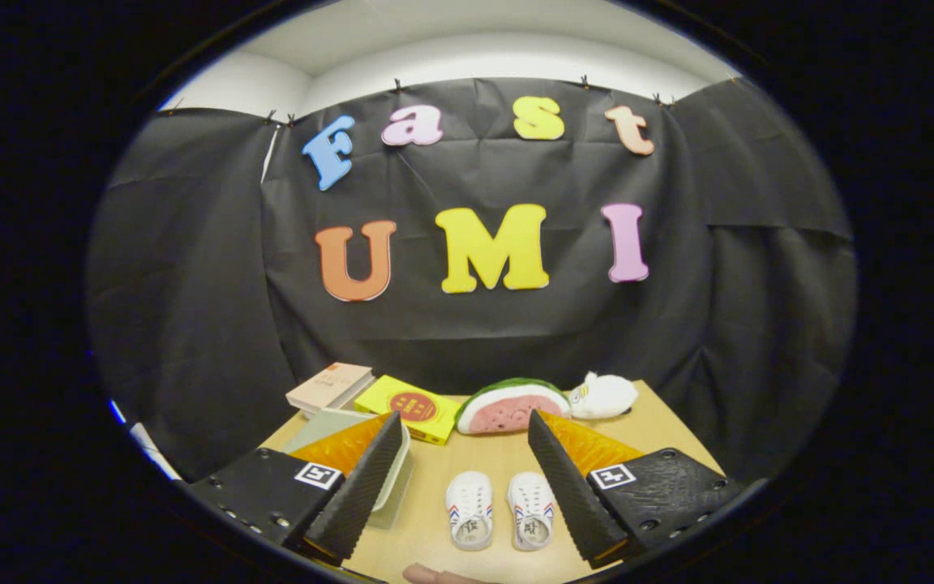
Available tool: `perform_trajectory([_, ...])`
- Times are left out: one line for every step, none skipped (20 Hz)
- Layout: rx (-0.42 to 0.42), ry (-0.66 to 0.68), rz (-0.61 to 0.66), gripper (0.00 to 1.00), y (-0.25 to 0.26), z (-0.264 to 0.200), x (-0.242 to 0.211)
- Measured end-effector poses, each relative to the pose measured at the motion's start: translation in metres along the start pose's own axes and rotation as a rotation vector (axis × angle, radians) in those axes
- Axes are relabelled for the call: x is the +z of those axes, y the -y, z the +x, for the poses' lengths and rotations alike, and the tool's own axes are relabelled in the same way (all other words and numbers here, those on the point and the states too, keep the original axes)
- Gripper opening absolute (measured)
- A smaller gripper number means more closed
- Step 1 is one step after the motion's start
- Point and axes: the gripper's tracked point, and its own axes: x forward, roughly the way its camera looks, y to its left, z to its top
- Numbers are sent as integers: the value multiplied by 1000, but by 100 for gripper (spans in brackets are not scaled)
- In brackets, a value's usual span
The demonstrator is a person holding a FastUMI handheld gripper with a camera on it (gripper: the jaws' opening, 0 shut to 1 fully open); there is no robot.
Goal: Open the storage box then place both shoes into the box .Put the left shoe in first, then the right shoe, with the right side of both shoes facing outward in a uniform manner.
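Shoes first: two small white ones sit side by side on my wooden table (670, 430), toes pointing away from me, the left shoe (469, 509) and the right shoe (531, 509) close together but not quite touching, each with coloured stripes on its side. They lie between the fingers of my gripper (459, 478), which I hold spread wide apart with nothing in its grasp; neither finger touches a shoe. The storage box (337, 426), a pale grey-green thing with its lid down, rests flat on the table partly behind my left finger, well off to the left of the shoes. Beyond the fingers, along the far edge of the table, I see a pale book (329, 387) lying partly over the box's far corner, then a yellow book (412, 408) with a round red mark, a plush watermelon slice (511, 405) and a small white plush toy (603, 395) just beside it. A fingertip (434, 575) shows at the near edge of the table, in front of the shoes.
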Motion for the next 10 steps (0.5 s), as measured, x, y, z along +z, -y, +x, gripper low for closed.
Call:
perform_trajectory([17,-40,17,95,6,18,-12])
perform_trajectory([44,-84,38,95,10,34,-24])
perform_trajectory([83,-134,55,95,10,52,-38])
perform_trajectory([110,-178,75,95,11,67,-49])
perform_trajectory([139,-219,98,96,11,83,-59])
perform_trajectory([172,-259,127,96,9,99,-67])
perform_trajectory([199,-300,160,96,6,114,-78])
perform_trajectory([241,-343,195,96,0,127,-85])
perform_trajectory([278,-379,229,95,-7,140,-94])
perform_trajectory([321,-414,258,95,-15,153,-99])
